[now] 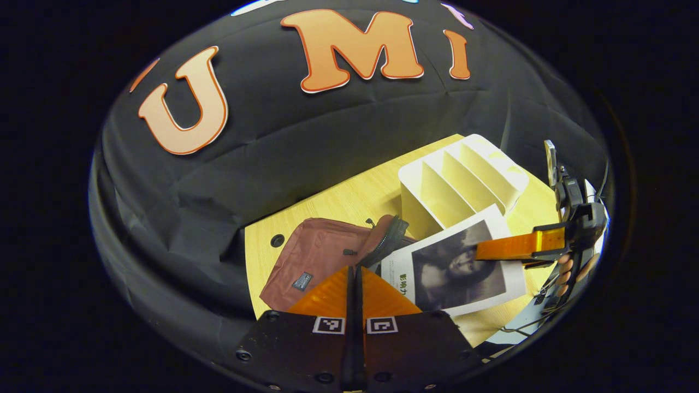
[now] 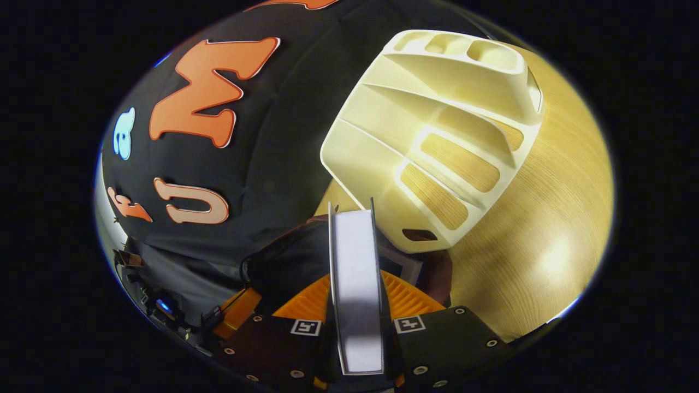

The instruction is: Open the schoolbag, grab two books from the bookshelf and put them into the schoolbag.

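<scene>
My right gripper [image 1: 491, 250] is clamped on a book [image 1: 457, 267] at the open mouth of the schoolbag [image 1: 322, 256], left of the emptied bookshelf [image 1: 464, 180]; left gripper [image 1: 355, 284] closed, holding nothing I can see; I judge loading nearly done

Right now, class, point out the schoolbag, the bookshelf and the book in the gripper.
schoolbag [image 1: 319, 254]: left gripper view, front fabric panel.
bookshelf [image 2: 437, 109]: right gripper view, a divider wall.
book [image 2: 356, 284]: right gripper view, page edge.
</scene>
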`<state>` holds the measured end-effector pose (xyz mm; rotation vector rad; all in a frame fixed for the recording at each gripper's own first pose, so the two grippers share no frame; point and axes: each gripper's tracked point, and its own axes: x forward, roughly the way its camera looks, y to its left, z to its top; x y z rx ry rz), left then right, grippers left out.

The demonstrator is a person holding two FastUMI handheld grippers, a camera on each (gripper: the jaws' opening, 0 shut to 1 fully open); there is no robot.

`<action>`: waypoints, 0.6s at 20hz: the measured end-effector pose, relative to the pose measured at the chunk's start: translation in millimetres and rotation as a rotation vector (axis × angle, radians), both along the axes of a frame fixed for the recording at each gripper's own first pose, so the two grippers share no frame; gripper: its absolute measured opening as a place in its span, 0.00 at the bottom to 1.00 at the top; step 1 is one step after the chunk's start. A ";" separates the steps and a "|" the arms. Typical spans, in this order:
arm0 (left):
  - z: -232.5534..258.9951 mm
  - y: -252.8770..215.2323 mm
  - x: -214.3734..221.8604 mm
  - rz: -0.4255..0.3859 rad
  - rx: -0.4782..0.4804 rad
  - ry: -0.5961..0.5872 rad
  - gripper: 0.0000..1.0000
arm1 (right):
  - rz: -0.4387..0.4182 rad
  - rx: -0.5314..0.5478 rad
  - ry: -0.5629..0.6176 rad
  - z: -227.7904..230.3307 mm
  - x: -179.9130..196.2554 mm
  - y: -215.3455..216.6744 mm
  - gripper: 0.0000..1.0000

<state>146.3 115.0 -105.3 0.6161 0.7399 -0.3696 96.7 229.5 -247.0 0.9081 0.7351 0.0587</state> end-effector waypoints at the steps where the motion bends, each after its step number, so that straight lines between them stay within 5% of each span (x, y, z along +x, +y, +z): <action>1: -1.4 -0.6 0.0 -0.001 0.001 0.001 0.00 | -0.004 0.000 -0.006 -1.4 7.0 5.9 0.34; 12: 11.0 -9.9 -6.0 -0.043 -0.024 -0.002 0.00 | -0.052 -0.001 -0.041 -44.9 57.2 73.7 0.34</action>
